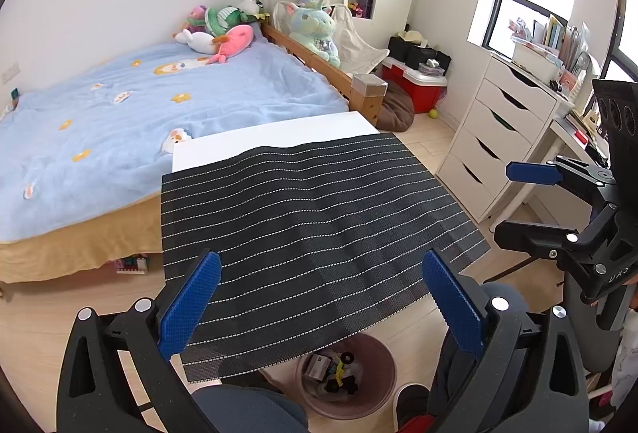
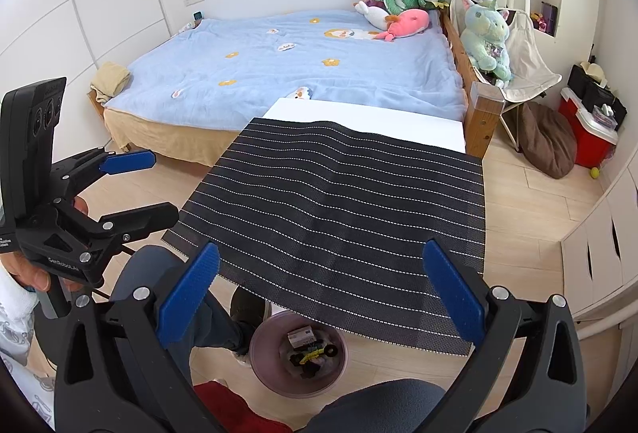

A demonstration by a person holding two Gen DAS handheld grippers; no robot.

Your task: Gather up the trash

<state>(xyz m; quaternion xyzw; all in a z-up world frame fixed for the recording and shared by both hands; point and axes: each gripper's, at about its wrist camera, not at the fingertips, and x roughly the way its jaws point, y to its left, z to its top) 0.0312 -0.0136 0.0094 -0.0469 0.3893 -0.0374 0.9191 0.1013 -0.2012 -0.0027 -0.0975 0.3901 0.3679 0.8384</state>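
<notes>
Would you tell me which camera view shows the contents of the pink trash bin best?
The right wrist view: the pink trash bin lies almost wholly clear of the striped mat, its contents visible. In the left wrist view the mat's front edge covers the bin's far rim.

A: Background?
B: Bed (image 1: 119,122) with a blue blanket (image 2: 303,70), plush toys (image 1: 219,30) piled at its head. Big green plush (image 2: 488,34) on a folding chair beside the bed frame.
A: Counter?
B: White counter (image 1: 279,136), a black striped mat (image 1: 311,225) draped over it and hanging off the near edge.
A: Rest?
B: White drawer unit (image 1: 494,138) under the window, red cooler (image 1: 418,82), brown beanbag (image 2: 546,138) on the wood floor (image 2: 530,205).
</notes>
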